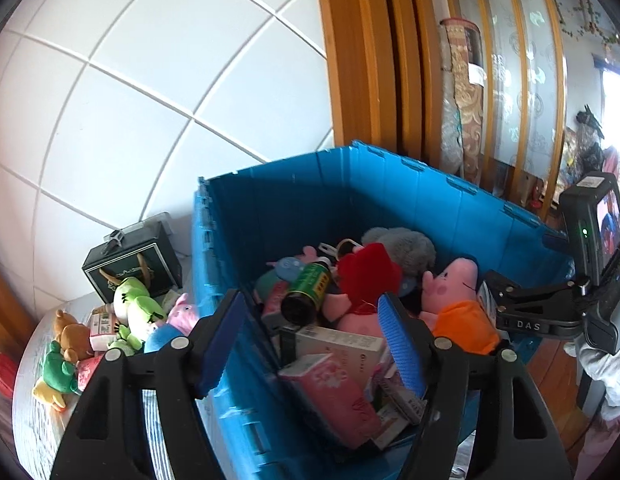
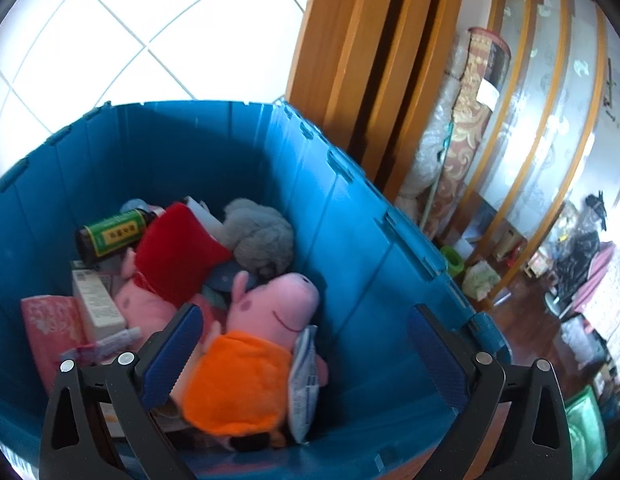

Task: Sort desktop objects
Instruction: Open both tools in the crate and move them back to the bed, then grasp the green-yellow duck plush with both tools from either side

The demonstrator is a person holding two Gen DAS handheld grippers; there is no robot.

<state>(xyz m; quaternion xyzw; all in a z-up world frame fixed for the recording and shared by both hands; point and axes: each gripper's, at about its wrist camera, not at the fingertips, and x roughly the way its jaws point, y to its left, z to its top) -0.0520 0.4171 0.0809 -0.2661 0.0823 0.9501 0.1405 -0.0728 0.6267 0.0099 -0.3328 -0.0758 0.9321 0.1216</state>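
Observation:
A blue plastic crate (image 1: 389, 184) holds plush toys, boxes and a dark bottle with a green label (image 1: 310, 292). A pink pig plush in an orange dress (image 1: 457, 300) lies at its right side; it also shows in the right wrist view (image 2: 266, 320). My left gripper (image 1: 313, 340) is open and empty above the crate's near left wall. My right gripper (image 2: 310, 352) is open and empty over the crate (image 2: 349, 216), just above the pig plush. A pink box (image 1: 333, 392) and a white box (image 1: 337, 344) lie in the crate.
On the table (image 1: 34, 420) left of the crate lie several plush toys, among them a green frog (image 1: 136, 308) and a brown bear (image 1: 72, 336), plus a black box (image 1: 134, 264). A wooden door frame (image 1: 369, 60) and a rolled rug (image 1: 461, 100) stand behind.

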